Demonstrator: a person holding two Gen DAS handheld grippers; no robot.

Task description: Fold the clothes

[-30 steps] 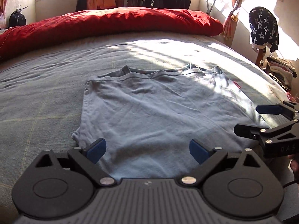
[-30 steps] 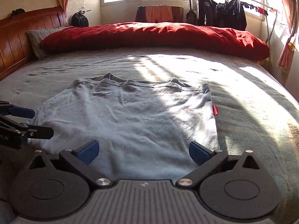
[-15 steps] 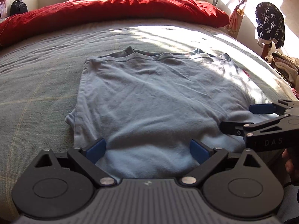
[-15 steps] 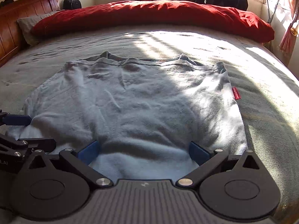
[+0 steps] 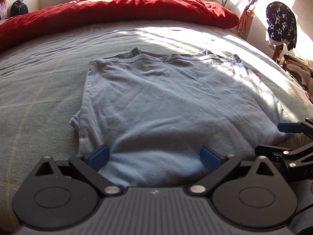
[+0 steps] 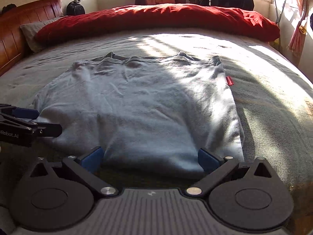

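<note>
Both tongs are hovering spread wide at the near hem of a pale blue T-shirt.

The T-shirt (image 5: 172,105) is lying flat on the grey bed (image 5: 39,90), its collar pointing toward the red duvet (image 5: 117,9) at the far side. The left tongs (image 5: 155,155) are gaping over the hem's left part, while the right tongs (image 6: 150,157) are gaping at its right part; neither is gripping cloth. A small red tag (image 6: 229,81) is sticking out from the shirt's right edge.
</note>
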